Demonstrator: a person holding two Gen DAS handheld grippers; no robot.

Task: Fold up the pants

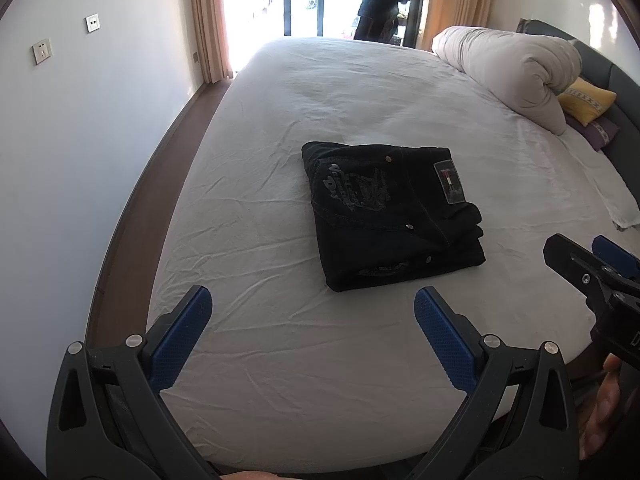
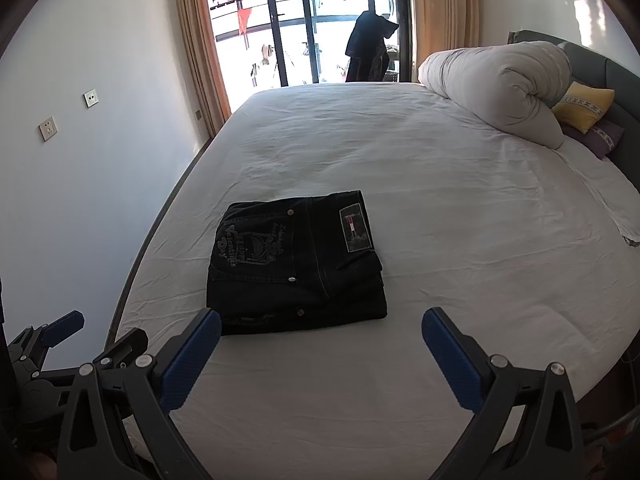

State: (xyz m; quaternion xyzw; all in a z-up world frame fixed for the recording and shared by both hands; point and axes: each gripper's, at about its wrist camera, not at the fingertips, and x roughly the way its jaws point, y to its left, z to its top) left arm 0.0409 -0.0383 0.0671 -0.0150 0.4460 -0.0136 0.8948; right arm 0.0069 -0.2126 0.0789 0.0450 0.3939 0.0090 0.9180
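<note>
Bed (image 1: 360, 92) w/ white sheet fills most of both views; lots of bare sheet on all sides of the pants, esp. toward the window and the near edge. Left edge of mattress runs along a strip of dark floor (image 1: 160, 152) beside the wall. Rolled duvet (image 1: 508, 68) lies at the far right by the headboard, well apart from the pants; yellow pillow (image 1: 586, 100) just beside it. A light cloth (image 1: 616, 200) lies at the bed's right edge.

Black pants (image 1: 388, 216) lie folded in a squarish stack near mid-bed, flat on the sheet, back pocket up. Pocket embroidery reads "Valentines Day" in the right wrist view; smaller words too blurred. Waistband patch (image 1: 450, 182) has a red/white mark, text unreadable.

Left gripper (image 1: 312, 320): jaws spread wide, nothing between them, above the sheet on the near side of the pants, not touching. Right gripper (image 2: 320, 340): jaws also spread, empty; its left fingertip overlaps the stack's near corner in view, contact can't tell.
</note>
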